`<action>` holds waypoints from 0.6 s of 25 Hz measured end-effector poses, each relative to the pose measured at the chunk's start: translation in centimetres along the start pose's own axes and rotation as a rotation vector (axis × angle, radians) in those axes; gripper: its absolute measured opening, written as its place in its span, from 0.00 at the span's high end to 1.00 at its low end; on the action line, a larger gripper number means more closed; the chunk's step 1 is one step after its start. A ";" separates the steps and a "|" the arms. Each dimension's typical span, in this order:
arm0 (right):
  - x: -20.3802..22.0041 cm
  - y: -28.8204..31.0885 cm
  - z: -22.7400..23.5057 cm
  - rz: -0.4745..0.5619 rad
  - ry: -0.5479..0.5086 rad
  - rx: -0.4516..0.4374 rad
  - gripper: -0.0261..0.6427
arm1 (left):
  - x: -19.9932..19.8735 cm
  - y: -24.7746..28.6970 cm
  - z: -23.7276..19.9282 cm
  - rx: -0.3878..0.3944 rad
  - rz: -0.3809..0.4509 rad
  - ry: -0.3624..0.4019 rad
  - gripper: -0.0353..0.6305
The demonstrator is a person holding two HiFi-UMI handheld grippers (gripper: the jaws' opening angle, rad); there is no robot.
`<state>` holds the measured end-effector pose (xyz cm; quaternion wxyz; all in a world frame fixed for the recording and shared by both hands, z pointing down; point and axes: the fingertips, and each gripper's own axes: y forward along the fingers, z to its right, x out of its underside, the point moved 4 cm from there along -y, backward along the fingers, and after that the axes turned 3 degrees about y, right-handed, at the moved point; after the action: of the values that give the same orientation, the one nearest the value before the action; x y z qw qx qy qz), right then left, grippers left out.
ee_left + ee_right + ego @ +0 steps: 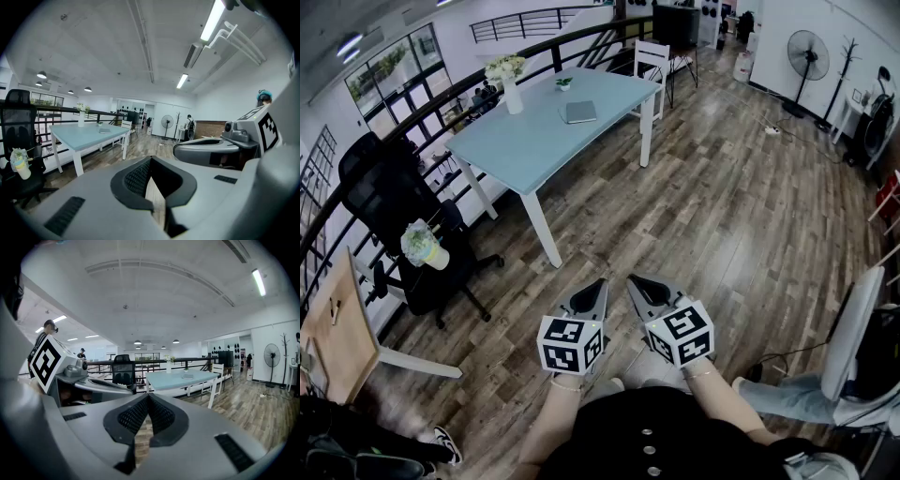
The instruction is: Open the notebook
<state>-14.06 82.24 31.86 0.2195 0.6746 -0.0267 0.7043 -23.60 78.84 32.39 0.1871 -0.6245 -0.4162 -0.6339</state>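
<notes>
Two grippers, the left gripper (598, 284) and the right gripper (635, 281), were side by side, both clenched tight on nothing. One notebook (580, 112) lay flat on the one blue table (534, 141), well apart at their twelve o'clock. One vase (508, 80) stood at its ten o'clock.

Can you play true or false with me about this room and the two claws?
1. The notebook lies closed on the blue table. True.
2. The left claw is holding the notebook. False: it is shut and empty, well away from the table.
3. A vase of flowers stands on the table. True.
4. The fan stands on the table. False: it stands on the floor.
5. The right claw is wide open. False: it is shut with nothing in it.
</notes>
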 end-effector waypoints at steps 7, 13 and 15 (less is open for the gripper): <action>0.4 0.9 -0.4 -0.027 0.014 0.004 0.96 | 0.8 0.0 -1.6 -0.044 -0.042 -0.022 0.92; 0.7 1.4 -0.6 -0.035 0.025 0.020 0.96 | 1.8 0.3 -2.1 -0.033 -0.073 -0.025 0.92; 0.7 1.5 -0.8 -0.027 0.029 0.023 0.96 | 1.8 0.1 -2.4 -0.028 -0.065 -0.023 0.92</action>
<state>-15.35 81.35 32.81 0.2214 0.6670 -0.0065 0.7114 -25.28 77.44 34.40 0.1528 -0.6204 -0.4296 -0.6381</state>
